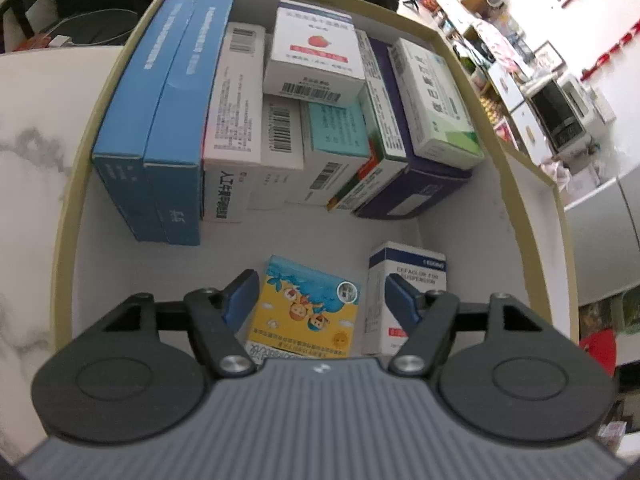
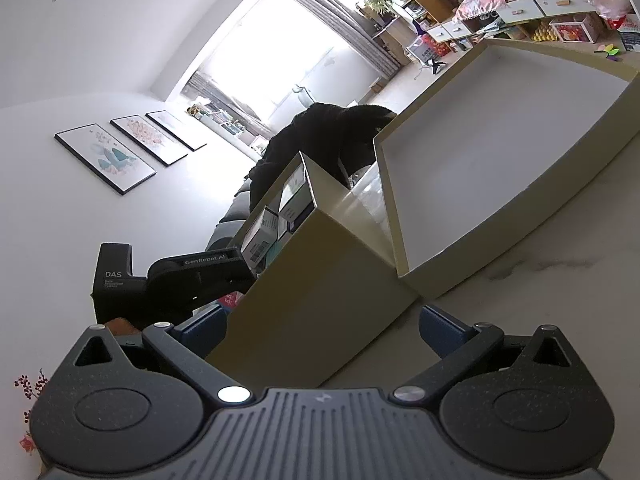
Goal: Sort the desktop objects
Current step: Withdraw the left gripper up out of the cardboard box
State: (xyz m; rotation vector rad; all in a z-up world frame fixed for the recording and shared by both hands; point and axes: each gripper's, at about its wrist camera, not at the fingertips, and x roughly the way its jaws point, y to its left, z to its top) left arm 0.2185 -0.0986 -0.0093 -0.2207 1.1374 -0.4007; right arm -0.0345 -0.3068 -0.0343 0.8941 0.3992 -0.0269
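In the left wrist view a beige storage box (image 1: 80,184) with a white inside holds several medicine cartons packed along its far side, among them two blue cartons (image 1: 160,128) and a white carton with a red fruit (image 1: 316,52). Nearer, a yellow and blue carton with cartoon children (image 1: 304,308) lies on the box floor between the fingers of my left gripper (image 1: 320,298). The jaws stand open, and the right pad is clear of the carton. A white and navy carton (image 1: 404,272) stands behind the right fingertip (image 1: 400,300). My right gripper (image 2: 322,330) is open, straddling the box's near corner (image 2: 304,300).
An empty beige box or lid (image 2: 500,152) with a white inside sits to the right of the storage box on the marble table (image 2: 540,300). A person in dark clothing (image 2: 320,136) is beyond the boxes. Crowded shelves (image 1: 520,80) line the far wall.
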